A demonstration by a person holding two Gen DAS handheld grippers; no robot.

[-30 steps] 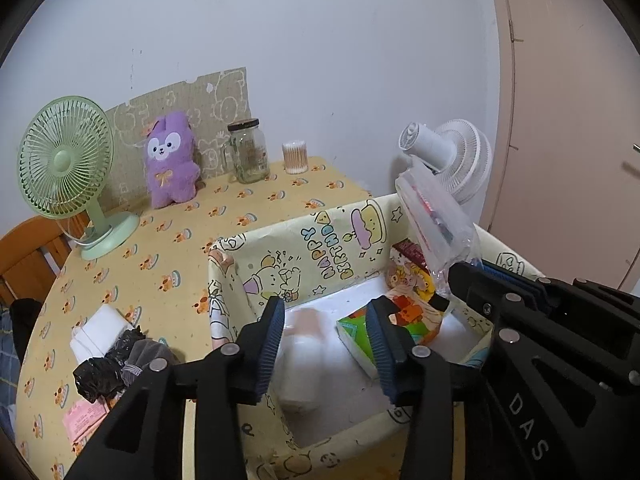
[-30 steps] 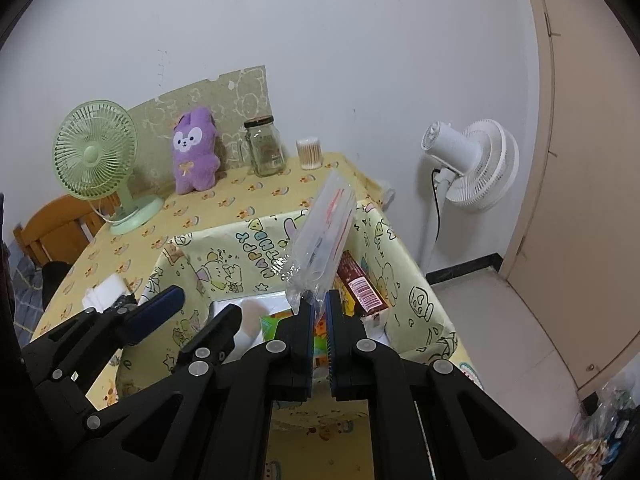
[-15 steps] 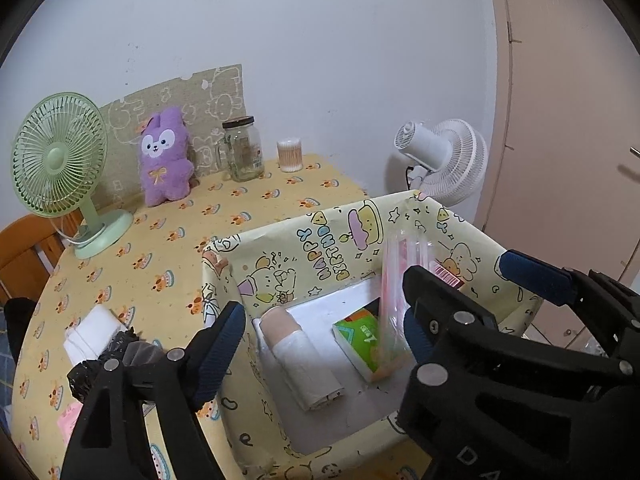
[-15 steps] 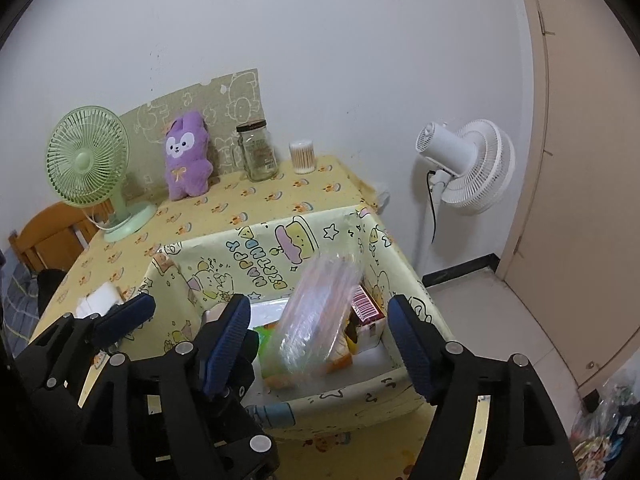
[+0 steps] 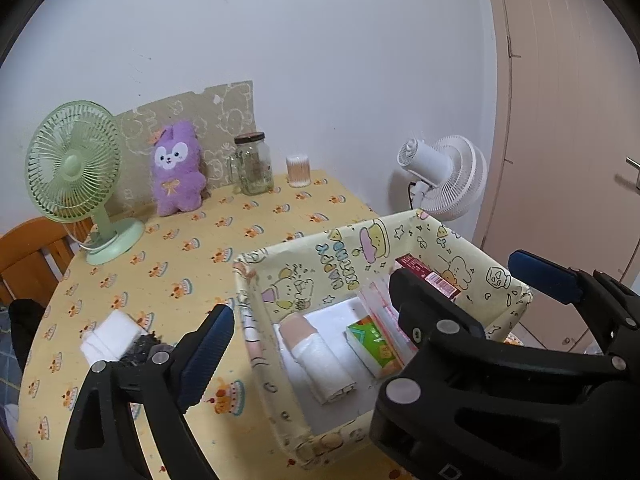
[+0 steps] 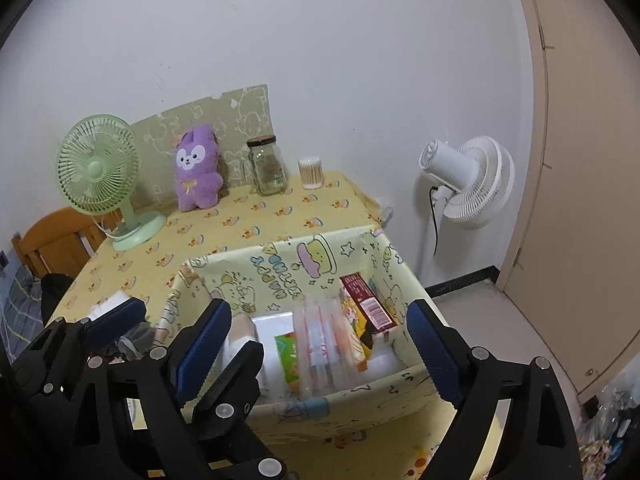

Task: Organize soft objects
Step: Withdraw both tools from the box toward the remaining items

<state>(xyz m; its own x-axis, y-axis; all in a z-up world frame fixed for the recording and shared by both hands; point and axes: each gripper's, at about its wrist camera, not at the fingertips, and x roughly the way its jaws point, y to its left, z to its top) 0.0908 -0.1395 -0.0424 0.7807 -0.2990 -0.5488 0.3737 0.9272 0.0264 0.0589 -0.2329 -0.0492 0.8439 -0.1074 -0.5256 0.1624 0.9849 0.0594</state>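
**A:** What does the room look like?

**B:** A surface (image 6: 256,220) under a yellow cloth printed with little cakes stands against a white wall, with a beige door (image 6: 580,160) at the right and a white floor fan (image 6: 472,182) beside it. An orange wooden chair (image 6: 52,244) sits at the left edge.

**A:** And along the wall?

**B:** A pale green desk fan (image 5: 78,172), a purple plush bunny (image 5: 176,168), a lidded glass jar (image 5: 252,164) and a small tub of cotton swabs (image 6: 310,173), in a row.

**A:** Where are the soft things?

**B:** Inside the yellow cartoon-print fabric box (image 6: 288,264) near the front edge: a white rolled cloth (image 5: 320,360), a green packet (image 5: 374,346), a clear zip bag (image 6: 324,344) leaning upright and a red carton (image 6: 366,300). A folded white cloth (image 5: 110,334) and something black and crinkled lie left of the box.

**A:** The tools?

**B:** The left tool (image 5: 308,324) has just been spreading and stands wide, nothing between its blue pads. The right tool (image 6: 320,344) has likewise just spread wide, straddling the zip bag without pressing it. In the left view its black frame blocks the box's right half.
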